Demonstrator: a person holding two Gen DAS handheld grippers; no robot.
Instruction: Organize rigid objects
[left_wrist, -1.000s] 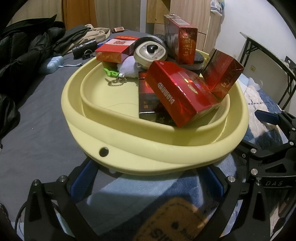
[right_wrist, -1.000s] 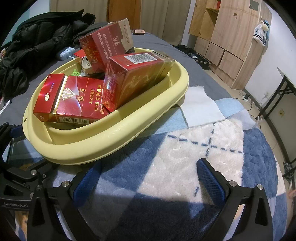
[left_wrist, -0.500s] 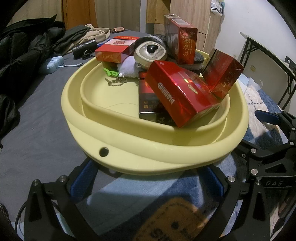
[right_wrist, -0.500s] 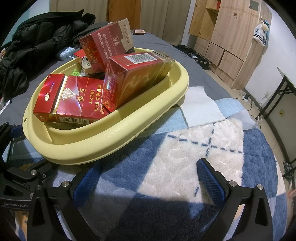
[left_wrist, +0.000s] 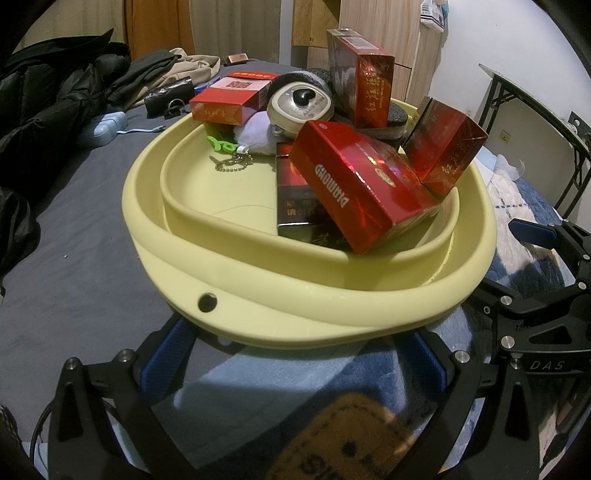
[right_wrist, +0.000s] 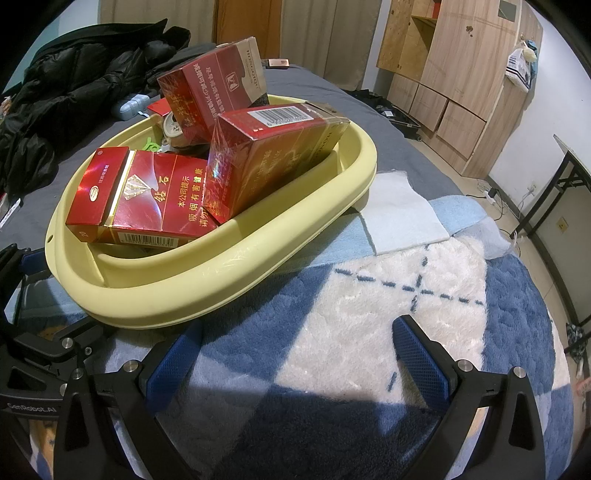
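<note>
Several red cigarette cartons (left_wrist: 360, 188) lay heaped along the far edge of the pale-yellow basin (left_wrist: 258, 310); light, stiff, film-slick, best pinched across their broad faces. Left gripper (left_wrist: 295, 354) and right gripper (right_wrist: 295, 354) stood spread, empty.

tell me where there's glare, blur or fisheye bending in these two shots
Left wrist view: glare on the DIAMOND box, blurred tan label at the bottom, black vignette corners. Right wrist view: sheen on the barcode box, wardrobe lines bowed, dark shadow on the blanket.

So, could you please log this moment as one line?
left gripper: open, empty | right gripper: open, empty | basin: holds red boxes | on blanket
</note>
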